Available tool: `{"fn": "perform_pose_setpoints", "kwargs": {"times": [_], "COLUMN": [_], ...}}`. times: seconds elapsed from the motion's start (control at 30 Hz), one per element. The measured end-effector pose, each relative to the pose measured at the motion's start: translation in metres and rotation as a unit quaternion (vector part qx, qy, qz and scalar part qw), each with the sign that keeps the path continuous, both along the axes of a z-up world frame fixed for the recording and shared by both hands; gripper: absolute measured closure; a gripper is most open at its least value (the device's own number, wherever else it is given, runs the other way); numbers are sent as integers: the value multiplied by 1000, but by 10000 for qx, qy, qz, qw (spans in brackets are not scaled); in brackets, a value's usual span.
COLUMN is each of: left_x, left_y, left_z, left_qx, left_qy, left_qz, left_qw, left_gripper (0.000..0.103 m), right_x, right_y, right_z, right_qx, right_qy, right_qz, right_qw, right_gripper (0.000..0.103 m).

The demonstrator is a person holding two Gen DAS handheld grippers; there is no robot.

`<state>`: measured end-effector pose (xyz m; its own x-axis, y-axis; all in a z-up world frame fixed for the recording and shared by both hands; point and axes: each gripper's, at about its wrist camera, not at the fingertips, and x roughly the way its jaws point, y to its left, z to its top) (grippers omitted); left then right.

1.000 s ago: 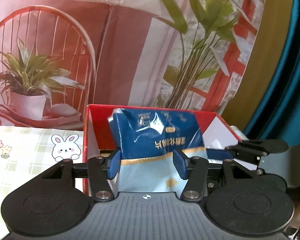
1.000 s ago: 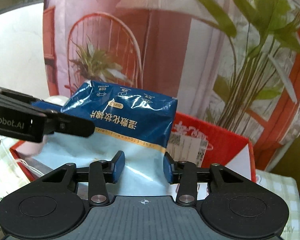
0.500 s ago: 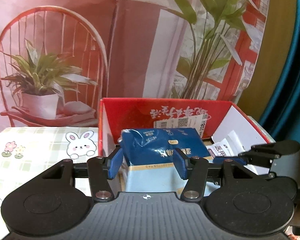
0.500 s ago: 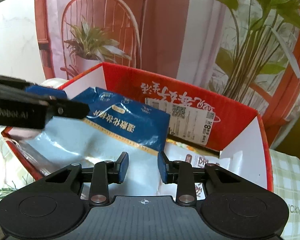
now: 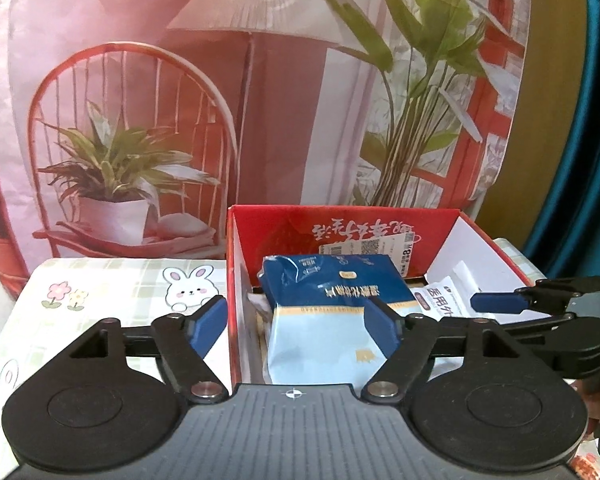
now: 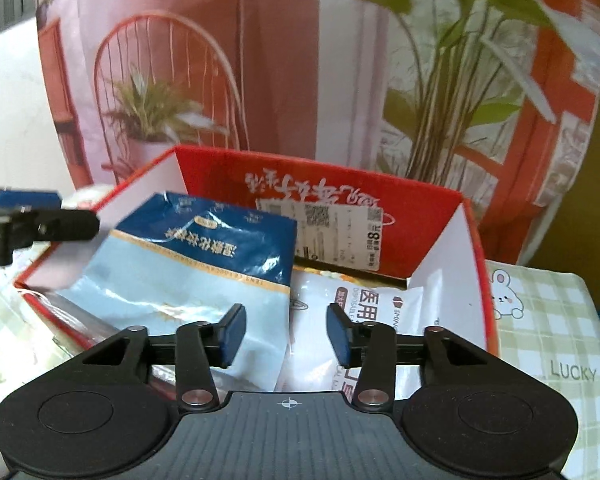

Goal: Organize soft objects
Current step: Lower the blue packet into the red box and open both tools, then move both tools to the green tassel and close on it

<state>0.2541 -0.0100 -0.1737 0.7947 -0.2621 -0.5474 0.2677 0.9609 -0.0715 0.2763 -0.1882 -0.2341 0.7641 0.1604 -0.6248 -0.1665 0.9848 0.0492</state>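
A blue and pale-blue soft pack (image 5: 328,300) lies tilted inside the red cardboard box (image 5: 340,228), on top of other packets. My left gripper (image 5: 296,326) straddles the pack's near end. Its jaws are opening, the left pad is outside the box wall, and neither pad presses the pack. In the right wrist view the same pack (image 6: 204,264) leans at the left of the box (image 6: 420,208). My right gripper (image 6: 286,334) has the pack's lower right corner between its opening jaws, with its pads clear of it. A white packet (image 6: 380,304) lies beside the pack.
The box stands on a green checked cloth with rabbit prints (image 5: 120,280) (image 6: 540,320). A printed backdrop of a chair and plants (image 5: 140,120) rises right behind it. A teal curtain (image 5: 596,120) hangs at the right. The left gripper's finger (image 6: 40,216) shows over the box's left wall.
The blue pack, held up by both grippers a second ago, has come down into the box. Both grippers have opened and let go of it, and both have drawn back slightly.
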Motion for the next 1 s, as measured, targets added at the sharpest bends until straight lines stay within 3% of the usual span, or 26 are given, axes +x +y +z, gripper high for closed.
{"fn": "perform_pose_setpoints", "kwargs": {"times": [0.23, 0.57, 0.77, 1.0], "left_x": [-43, -97, -120, -118], "left_y": [-2, 2, 8, 13], "left_z": [1, -21, -44, -67], "left_qx": [-23, -31, -193, -384], "left_qy": [-64, 282, 507, 720], "left_qz": [54, 136, 69, 174], "left_qw": [10000, 9995, 9985, 9965], "left_gripper": [24, 24, 25, 30], "right_x": [-39, -106, -142, -168], "right_y": [-8, -12, -5, 12], "right_z": [12, 17, -3, -44], "right_qx": [146, 386, 547, 597], "right_qy": [-382, -671, -531, -157], "right_qz": [-1, 182, 239, 274], "right_qw": [9992, 9968, 9968, 9977], "right_gripper": [56, 56, 55, 55]}}
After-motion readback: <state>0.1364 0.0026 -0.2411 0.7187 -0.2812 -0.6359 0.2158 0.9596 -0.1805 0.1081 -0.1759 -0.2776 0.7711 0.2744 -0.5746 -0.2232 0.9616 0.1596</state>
